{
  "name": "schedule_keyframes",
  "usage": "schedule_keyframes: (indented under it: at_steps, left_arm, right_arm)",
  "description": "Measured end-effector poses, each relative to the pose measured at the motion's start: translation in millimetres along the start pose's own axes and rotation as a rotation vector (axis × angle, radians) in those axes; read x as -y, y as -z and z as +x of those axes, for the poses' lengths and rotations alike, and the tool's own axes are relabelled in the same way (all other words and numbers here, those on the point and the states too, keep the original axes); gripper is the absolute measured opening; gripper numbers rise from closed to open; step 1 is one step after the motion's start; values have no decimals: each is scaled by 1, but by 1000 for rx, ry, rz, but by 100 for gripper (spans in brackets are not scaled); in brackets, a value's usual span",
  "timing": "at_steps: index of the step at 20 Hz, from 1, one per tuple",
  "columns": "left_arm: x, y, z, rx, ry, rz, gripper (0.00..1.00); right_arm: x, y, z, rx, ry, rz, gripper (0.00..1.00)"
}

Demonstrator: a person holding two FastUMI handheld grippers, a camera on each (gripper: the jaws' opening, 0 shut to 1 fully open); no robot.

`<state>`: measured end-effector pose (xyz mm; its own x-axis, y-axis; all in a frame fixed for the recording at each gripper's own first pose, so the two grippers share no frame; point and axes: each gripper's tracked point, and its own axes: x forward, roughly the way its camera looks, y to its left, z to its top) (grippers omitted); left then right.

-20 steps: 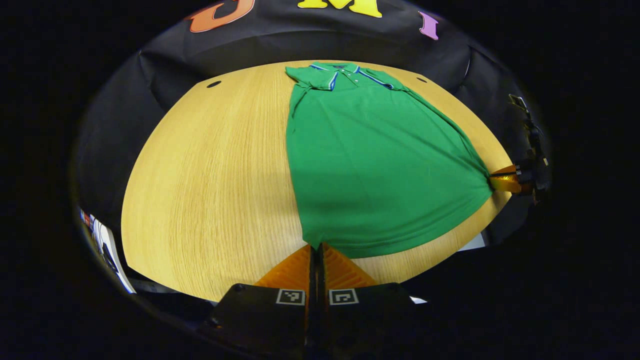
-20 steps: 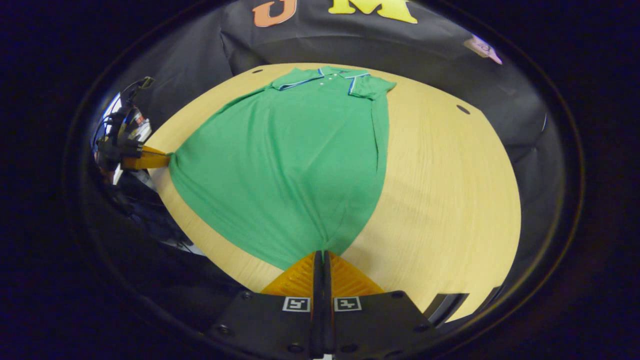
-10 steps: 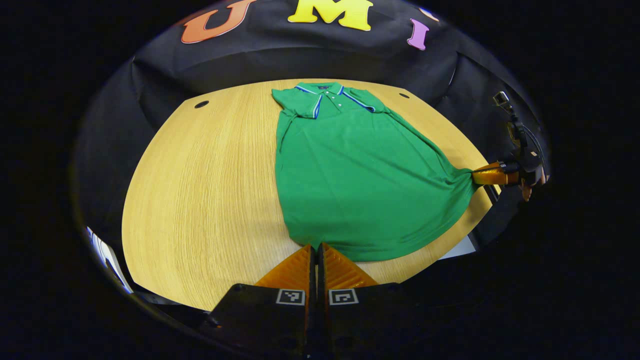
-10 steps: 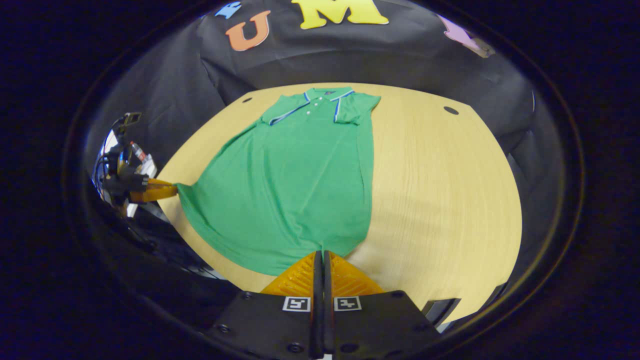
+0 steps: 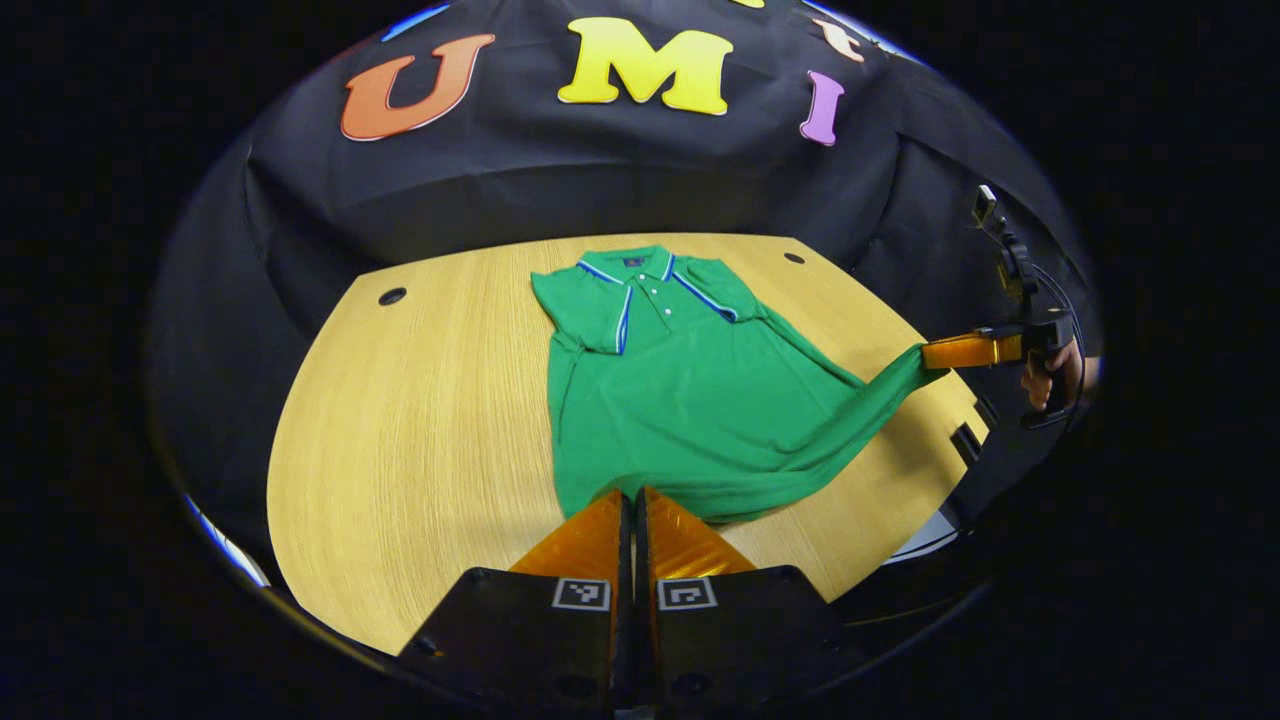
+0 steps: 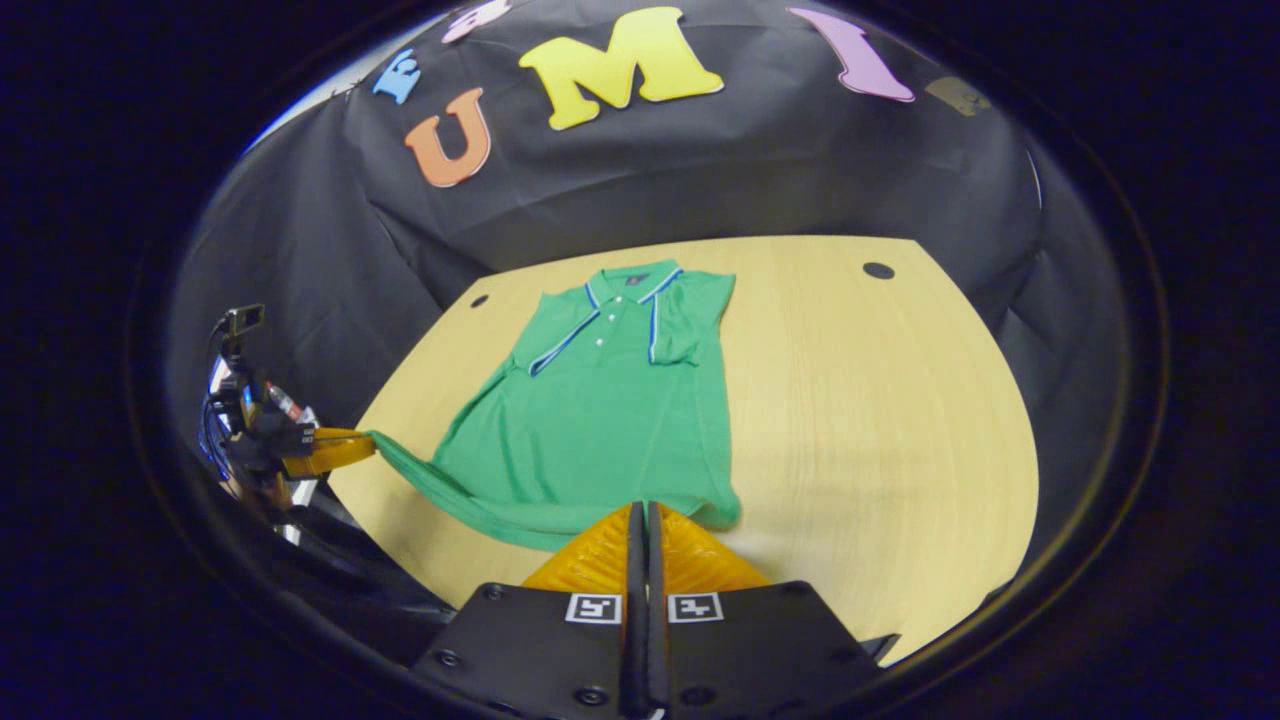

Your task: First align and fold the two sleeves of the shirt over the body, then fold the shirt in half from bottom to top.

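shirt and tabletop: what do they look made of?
Green shirt: soft knit fabric, probably cotton or a blend, matte; it drapes and creases where both grippers lift the hem, and the collar has striped trim. Tabletop: wood or wood-look laminate, pale with fine straight grain and a low sheen; which of the two I cannot tell.

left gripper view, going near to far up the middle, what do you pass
left gripper shut on the hem → green polo shirt body → folded sleeves and striped collar → bare strip of wooden table → black cloth wall
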<state>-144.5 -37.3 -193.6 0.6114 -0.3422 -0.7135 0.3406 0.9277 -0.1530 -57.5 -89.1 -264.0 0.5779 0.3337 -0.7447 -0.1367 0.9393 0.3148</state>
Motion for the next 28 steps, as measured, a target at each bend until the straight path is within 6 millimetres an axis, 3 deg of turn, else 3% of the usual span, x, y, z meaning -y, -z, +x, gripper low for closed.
schedule_keyframes:
  at_steps: [3, 9, 14, 19, 23, 28]
  left_arm:
    - [-7, -26, 6, 35, 6, -6, 4]
    - [-25, -75, 21, 104, 0, -32, 4]
    - [-51, -135, 38, 192, -24, -49, 3]
    - [-83, -194, 65, 265, -38, -59, 3]
    - [-100, -219, 101, 267, -32, -68, 3]
    - [-123, -248, 150, 277, -38, -73, 3]
  right_arm:
    - [2, -35, 1, 53, -2, 42, 5]
    - [4, -110, 7, 144, -7, 66, 2]
    - [3, -160, 29, 175, -14, 29, 2]
    - [3, -209, 62, 203, 0, -6, 2]
    - [9, -247, 102, 217, -1, 15, 2]
    - [23, -271, 147, 217, 17, 3, 2]
